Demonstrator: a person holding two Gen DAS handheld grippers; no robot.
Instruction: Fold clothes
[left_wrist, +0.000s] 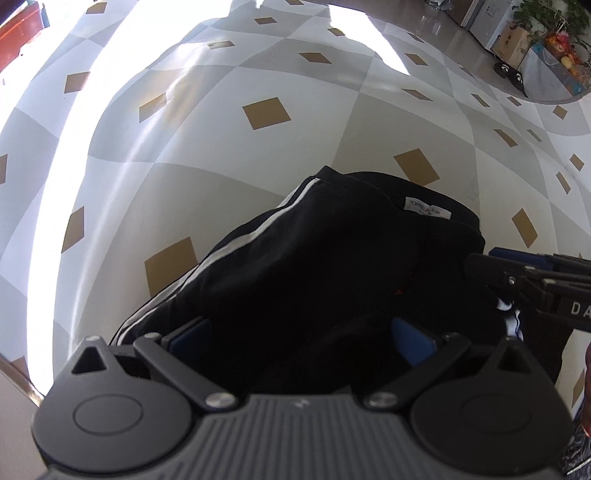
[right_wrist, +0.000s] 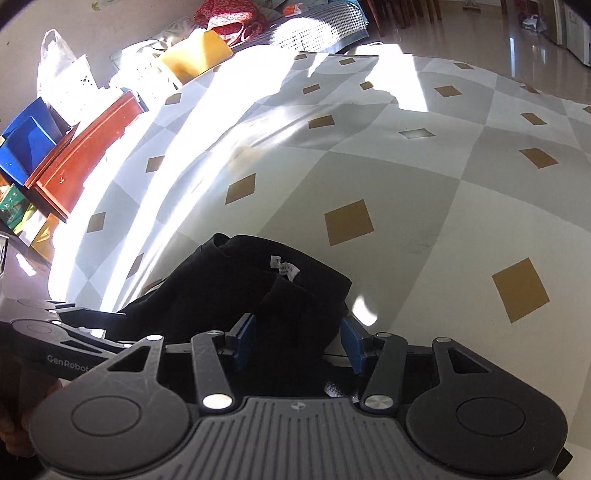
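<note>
Black garment (left_wrist: 332, 266) with a white side stripe (left_wrist: 236, 243) lies bunched on the checked cloth (left_wrist: 207, 173), both grippers over it.

Left gripper (left_wrist: 299, 339) stands wide, its blue pads apart with dark fabric heaped between them; whether they press it I cannot tell. Right gripper (right_wrist: 299, 339) is about half open, the garment's edge lying between its pads, the right pad clear of it. A white label (right_wrist: 284, 271) shows at twelve o'clock from the right gripper, which enters the left view at three o'clock.

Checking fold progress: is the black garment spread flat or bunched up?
Bunched: the black garment lies heaped in overlapping layers, its label exposed.
</note>
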